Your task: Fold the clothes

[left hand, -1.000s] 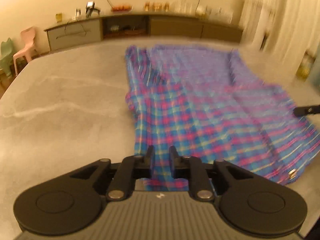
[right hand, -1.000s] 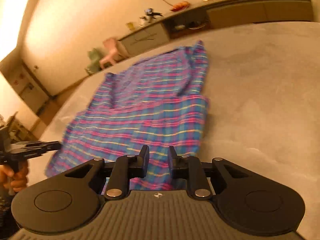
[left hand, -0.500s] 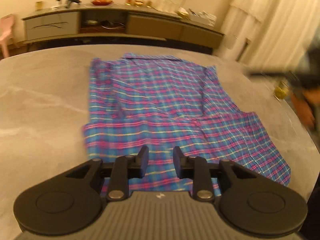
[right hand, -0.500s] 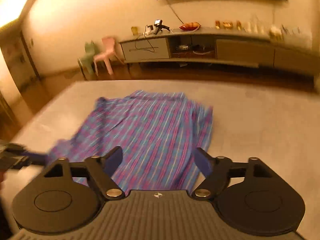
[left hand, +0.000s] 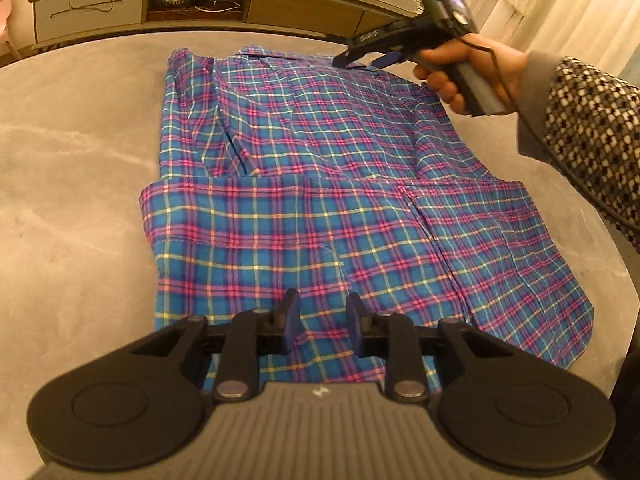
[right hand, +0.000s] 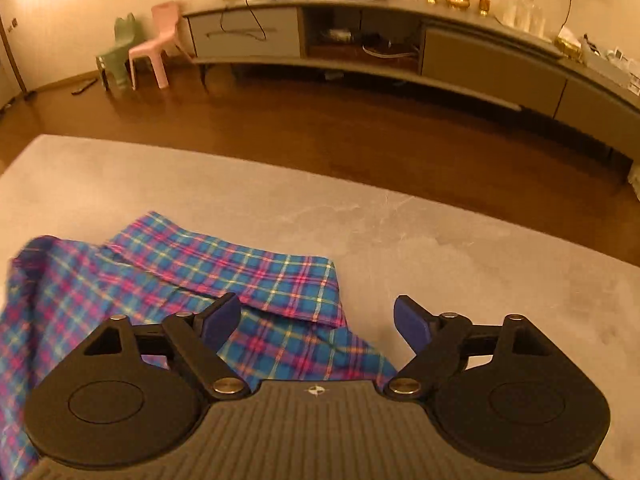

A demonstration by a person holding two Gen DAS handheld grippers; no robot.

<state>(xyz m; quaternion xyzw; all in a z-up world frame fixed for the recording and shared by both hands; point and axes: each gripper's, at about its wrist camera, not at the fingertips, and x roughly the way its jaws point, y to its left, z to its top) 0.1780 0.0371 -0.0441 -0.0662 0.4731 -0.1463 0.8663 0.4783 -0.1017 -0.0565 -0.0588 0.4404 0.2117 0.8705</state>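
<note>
A blue, pink and yellow plaid shirt (left hand: 320, 184) lies spread on the grey table (left hand: 72, 200), its lower part folded up over the body. My left gripper (left hand: 322, 322) hovers over the near hem, fingers a little apart and empty. My right gripper (right hand: 318, 322) is wide open and empty above the shirt's collar end (right hand: 256, 276) near the far table edge. In the left wrist view the right gripper (left hand: 360, 54) shows at the far right corner of the shirt, held by a hand.
The grey table's far edge (right hand: 360, 184) borders a brown wooden floor (right hand: 320, 128). A long low sideboard (right hand: 440, 52) with small items stands along the wall. A pink chair (right hand: 158, 42) and a green chair (right hand: 120, 54) stand at the back left.
My right gripper has opened wide and moved forward to the shirt's collar end. My left gripper has opened a little and let go of the hem, which now lies flat.
</note>
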